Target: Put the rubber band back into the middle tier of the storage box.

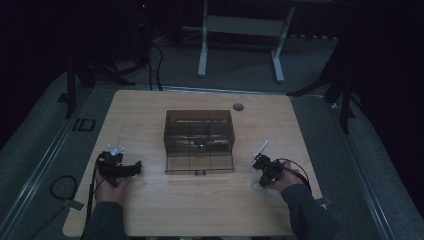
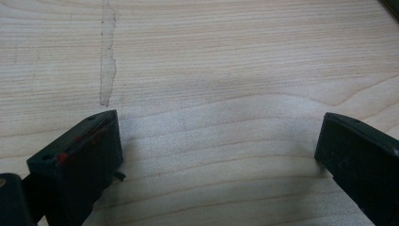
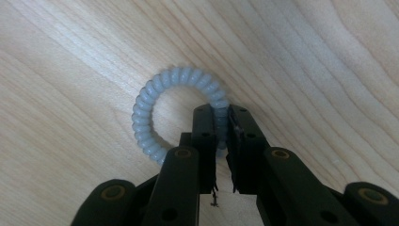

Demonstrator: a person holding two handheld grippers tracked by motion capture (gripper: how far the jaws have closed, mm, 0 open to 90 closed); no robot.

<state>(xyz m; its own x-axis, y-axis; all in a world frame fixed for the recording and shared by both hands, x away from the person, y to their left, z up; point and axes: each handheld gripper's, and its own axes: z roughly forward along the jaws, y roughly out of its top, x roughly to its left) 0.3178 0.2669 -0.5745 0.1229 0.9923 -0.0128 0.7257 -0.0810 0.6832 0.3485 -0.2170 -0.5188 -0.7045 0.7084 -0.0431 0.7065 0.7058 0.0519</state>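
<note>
— What was the right claw [image 3: 222, 123] doing?
— Its two black jaws were clamped on one side of a pale blue spiral hair tie [image 3: 155, 106], which lay flat on the wooden bench [image 3: 70, 56].
— And the left claw [image 2: 219, 141]?
— Spread wide, nothing between its jaws, just above bare wood beside a long scuff mark [image 2: 107, 52].
— Where did they sit on the bench?
— From the high view, the right claw [image 1: 264, 167] was near the front right with the hair tie [image 1: 257, 187] beneath it, the left claw [image 1: 119, 168] near the front left, and a smoky transparent compartment box [image 1: 199, 141] stood between them, apart from both.
</note>
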